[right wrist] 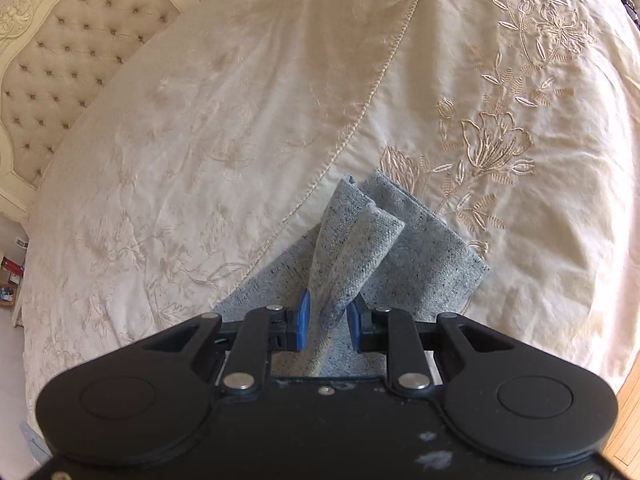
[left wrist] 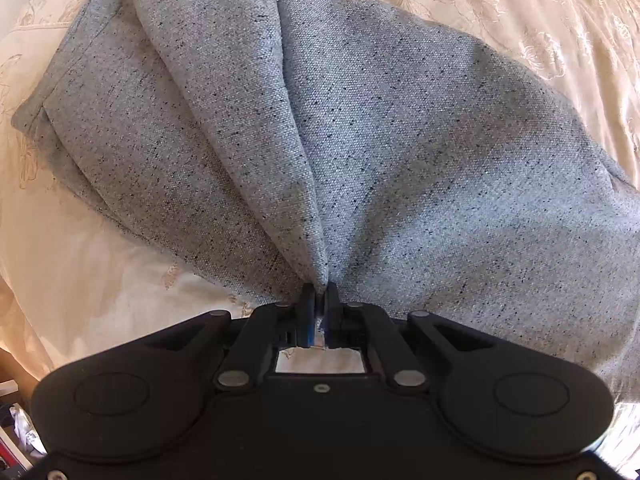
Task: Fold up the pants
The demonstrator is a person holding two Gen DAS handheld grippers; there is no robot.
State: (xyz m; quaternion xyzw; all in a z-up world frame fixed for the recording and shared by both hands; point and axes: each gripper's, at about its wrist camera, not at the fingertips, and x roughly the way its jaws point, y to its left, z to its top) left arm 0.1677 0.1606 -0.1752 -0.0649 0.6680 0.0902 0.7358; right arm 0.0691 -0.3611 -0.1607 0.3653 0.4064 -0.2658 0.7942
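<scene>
Grey speckled pants (left wrist: 360, 128) lie on a cream embroidered bedspread (left wrist: 520, 12). In the left wrist view my left gripper (left wrist: 319, 300) is shut on a pinched fold of the pants, and the cloth fans out from the pads in ridges. In the right wrist view my right gripper (right wrist: 329, 312) holds a narrow bunched end of the pants (right wrist: 356, 240) between its blue pads (right wrist: 303, 316). The pads stand a little apart with the cloth between them. The cloth end sticks up and forward past the pads.
The bedspread (right wrist: 240, 120) fills most of the right wrist view. A tufted cream headboard (right wrist: 60, 52) is at the far left. Floor clutter shows at the lower left (left wrist: 16, 420). Wooden floor shows at the lower right (right wrist: 624, 420).
</scene>
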